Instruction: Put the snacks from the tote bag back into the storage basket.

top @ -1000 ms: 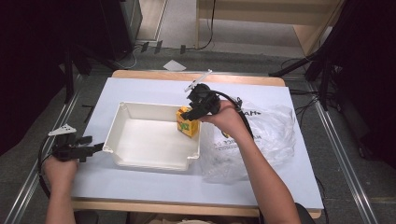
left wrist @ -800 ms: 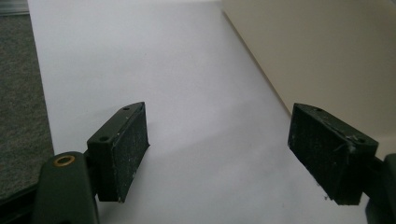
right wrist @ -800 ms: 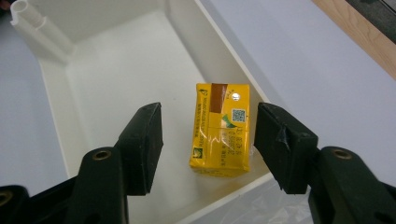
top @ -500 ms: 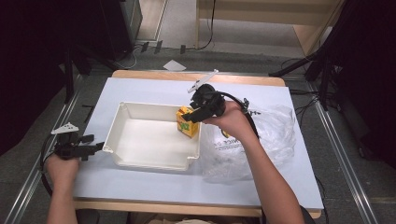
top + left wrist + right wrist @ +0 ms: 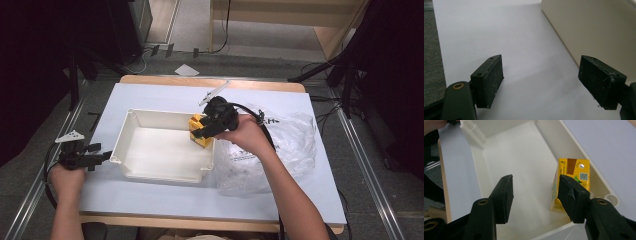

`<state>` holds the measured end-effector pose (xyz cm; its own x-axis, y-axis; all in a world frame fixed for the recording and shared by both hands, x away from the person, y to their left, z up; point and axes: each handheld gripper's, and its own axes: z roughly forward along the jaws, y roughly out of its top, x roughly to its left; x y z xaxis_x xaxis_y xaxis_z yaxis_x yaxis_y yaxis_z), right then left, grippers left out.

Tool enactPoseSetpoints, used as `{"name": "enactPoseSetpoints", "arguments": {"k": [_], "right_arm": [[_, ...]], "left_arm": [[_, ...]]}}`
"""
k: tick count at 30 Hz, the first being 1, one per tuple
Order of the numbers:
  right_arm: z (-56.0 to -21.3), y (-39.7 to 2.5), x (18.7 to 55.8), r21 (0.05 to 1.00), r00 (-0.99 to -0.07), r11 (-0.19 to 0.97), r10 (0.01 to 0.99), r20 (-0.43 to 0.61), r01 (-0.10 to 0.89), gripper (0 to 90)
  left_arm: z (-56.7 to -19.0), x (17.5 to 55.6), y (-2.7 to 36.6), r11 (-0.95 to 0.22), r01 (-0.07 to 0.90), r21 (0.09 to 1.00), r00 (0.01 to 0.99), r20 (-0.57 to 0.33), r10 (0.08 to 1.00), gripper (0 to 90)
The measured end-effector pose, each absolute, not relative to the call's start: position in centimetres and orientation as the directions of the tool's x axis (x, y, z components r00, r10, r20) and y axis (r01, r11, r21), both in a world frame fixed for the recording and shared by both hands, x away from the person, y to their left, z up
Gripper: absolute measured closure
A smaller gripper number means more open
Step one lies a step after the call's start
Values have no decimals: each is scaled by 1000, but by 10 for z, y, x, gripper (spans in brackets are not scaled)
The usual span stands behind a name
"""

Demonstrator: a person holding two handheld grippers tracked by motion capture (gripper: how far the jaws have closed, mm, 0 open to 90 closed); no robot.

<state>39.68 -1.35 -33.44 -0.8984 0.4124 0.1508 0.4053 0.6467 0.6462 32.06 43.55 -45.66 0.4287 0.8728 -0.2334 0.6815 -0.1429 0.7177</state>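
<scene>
Right gripper [image 5: 535,197]: jaws apart, empty, over bin corner
Left gripper [image 5: 549,82]: jaws apart, idle on desk [image 5: 160,95]
Juice carton [image 5: 571,182]: upright in white bin [image 5: 150,145], touching right jaw side
Nearer hand: right

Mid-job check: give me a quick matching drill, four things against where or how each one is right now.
Things:
1. yellow carton
2. left gripper
3. plastic bag
4. right gripper

States:
A. open, over the tub's right end
B. standing in the tub's corner
C. open, on the table outside the tub
D. crumpled, right of the tub

Pairs: 1-B, 2-C, 3-D, 4-A
</scene>
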Motion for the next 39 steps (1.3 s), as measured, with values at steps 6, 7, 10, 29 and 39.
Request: {"name": "enactPoseSetpoints", "arguments": {"k": [6, 7, 10, 29, 39], "right_arm": [[-346, -12, 395, 625, -903, 667, 399, 161, 406, 579], [-346, -12, 395, 625, -903, 667, 399, 161, 406, 579], [-354, -13, 398, 616, -902, 669, 391, 185, 416, 585], [-378, -10, 401, 558, -903, 713, 381, 199, 424, 811], [-388, -14, 409, 551, -889, 706, 422, 177, 444, 900]], "left_arm": [[-456, 321, 435, -142, 681, 719, 429, -234, 872, 213], [-456, 321, 435, -141, 680, 719, 429, -235, 872, 213], [-456, 322, 435, -141, 680, 719, 429, -234, 872, 213], [-456, 324, 434, -145, 676, 723, 437, -235, 868, 213], [-456, 325, 433, -145, 674, 724, 439, -235, 867, 213]]}}
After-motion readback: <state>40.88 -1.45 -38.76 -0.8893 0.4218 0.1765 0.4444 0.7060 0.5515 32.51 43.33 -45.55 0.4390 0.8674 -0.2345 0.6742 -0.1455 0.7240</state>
